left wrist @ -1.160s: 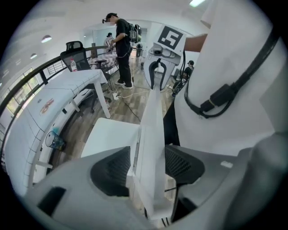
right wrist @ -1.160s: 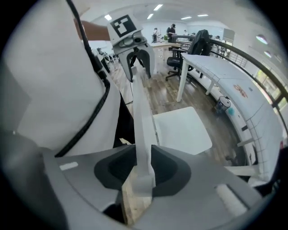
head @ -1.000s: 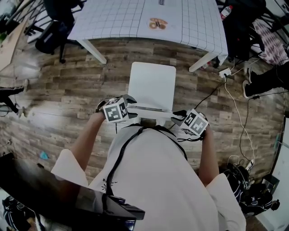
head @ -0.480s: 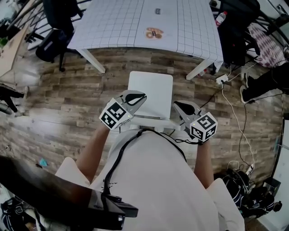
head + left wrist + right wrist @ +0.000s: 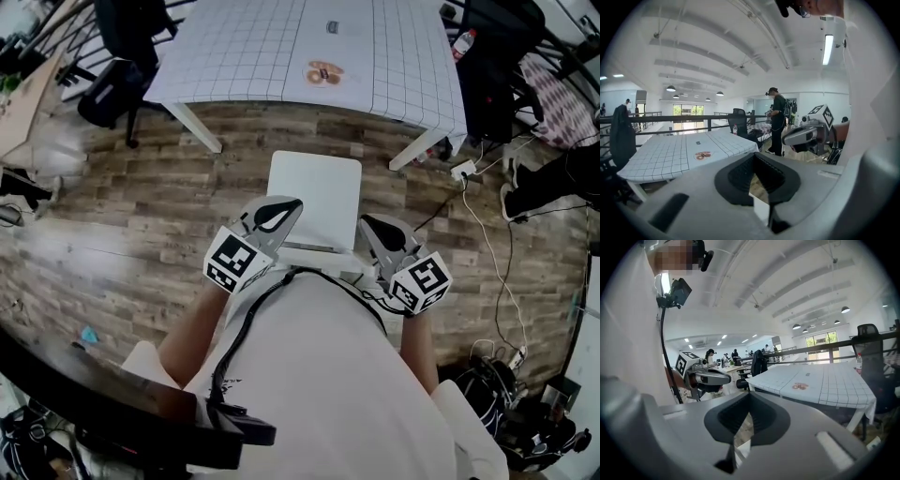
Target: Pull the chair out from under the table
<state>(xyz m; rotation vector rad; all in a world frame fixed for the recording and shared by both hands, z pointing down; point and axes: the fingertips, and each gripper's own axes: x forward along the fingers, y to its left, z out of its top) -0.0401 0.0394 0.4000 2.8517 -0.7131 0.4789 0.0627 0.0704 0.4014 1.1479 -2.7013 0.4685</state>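
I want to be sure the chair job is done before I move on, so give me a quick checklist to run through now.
1. Chair clear of the table: ok. The white chair stands on open floor, with a gap to the table.
2. Chair upright: ok. Its seat looks level.
3. Left gripper free: ok. It is shut with nothing between its jaws, above the chair's back.
4. Right gripper free: ok. It is shut and empty.
5. Cables from the power strip clear of the chair legs: cannot tell, since the seat hides the legs.
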